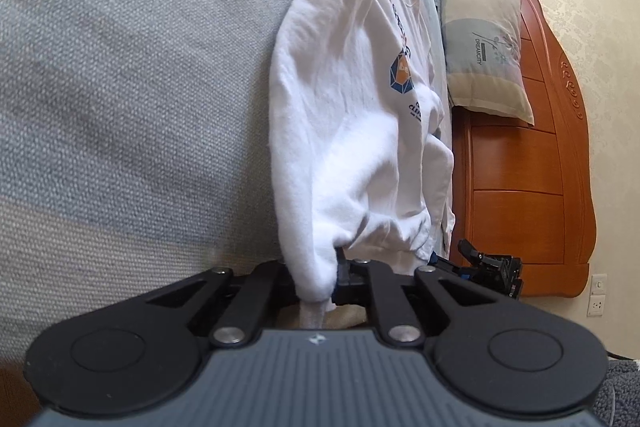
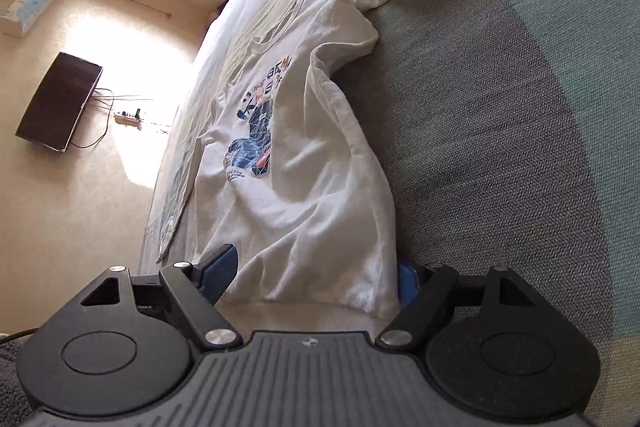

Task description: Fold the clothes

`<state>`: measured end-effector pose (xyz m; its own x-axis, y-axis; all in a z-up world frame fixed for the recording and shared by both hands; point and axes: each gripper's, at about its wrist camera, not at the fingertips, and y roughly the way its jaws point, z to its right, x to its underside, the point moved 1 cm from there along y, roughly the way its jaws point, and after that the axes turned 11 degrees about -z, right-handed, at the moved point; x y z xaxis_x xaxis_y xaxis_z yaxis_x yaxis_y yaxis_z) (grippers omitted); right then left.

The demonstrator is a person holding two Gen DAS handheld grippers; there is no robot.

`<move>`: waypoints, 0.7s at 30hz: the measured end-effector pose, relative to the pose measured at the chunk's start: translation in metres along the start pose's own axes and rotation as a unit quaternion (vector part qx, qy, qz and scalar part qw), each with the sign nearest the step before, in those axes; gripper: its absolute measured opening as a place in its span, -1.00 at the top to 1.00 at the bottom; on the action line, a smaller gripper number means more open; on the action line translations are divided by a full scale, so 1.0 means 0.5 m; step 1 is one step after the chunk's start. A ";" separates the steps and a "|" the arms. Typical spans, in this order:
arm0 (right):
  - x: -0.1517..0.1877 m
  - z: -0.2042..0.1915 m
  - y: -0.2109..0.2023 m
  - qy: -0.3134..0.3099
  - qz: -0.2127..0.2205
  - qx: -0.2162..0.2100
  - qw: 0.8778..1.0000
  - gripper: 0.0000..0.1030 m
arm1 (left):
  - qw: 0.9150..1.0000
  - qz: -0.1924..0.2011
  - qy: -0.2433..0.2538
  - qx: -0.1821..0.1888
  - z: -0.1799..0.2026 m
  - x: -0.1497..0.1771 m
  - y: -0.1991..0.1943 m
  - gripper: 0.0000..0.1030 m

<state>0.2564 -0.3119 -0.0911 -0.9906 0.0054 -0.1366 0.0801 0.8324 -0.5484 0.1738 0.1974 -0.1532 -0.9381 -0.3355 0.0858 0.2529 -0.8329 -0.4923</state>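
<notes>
so i'm at the grab-the-hem stage of folding this white t-shirt (image 2: 304,163). it's lying spread out on the bed (image 2: 500,131), printed side up, hem towards me and collar at the far end.

my left gripper (image 1: 320,279) is pinched down tight on one bottom corner of the shirt, and you can see a little wad of white cloth poking out between the fingers. my right gripper (image 2: 316,275) is standing wide, with the other end of the hem sitting between the blue pads (image 2: 218,273), but as far as i can tell they aren't squeezing anything yet. so one corner caught, one not.

next move, i reckon: close the right one on that hem so both corners are held, then lift evenly and carry the bottom edge up towards the collar. the cloth is already rumpled near the side seam, so i'd want a clean bite on a single edge and not a bunch of layers.

room-wise, there's loads of bare grey bedcover beside the shirt. on the left-hand side the pillows (image 1: 484,43) and wooden headboard (image 1: 532,187) are close by, so the swing should stay over the mattress. the other bed edge drops off not far from the shirt too.
</notes>
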 end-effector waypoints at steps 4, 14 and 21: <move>-0.027 0.028 0.013 0.008 0.004 -0.025 1.000 -0.16 | 0.999 0.022 -0.020 -0.012 0.005 0.011 -0.001 0.79; -0.024 -0.033 0.020 -0.038 -0.018 0.011 0.999 0.87 | 0.996 0.062 0.061 -0.036 0.118 0.023 -0.067 0.92; 0.024 -0.090 -0.008 -0.059 -0.035 0.029 0.997 0.88 | 0.997 0.028 0.022 -0.062 0.073 0.021 -0.062 0.91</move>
<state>0.2391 -0.2904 -0.0533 -0.9743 -0.1195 -0.1909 0.0214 0.7946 -0.6067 0.1650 0.2036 -0.1054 -0.9338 -0.3574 0.0180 0.2760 -0.7514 -0.5993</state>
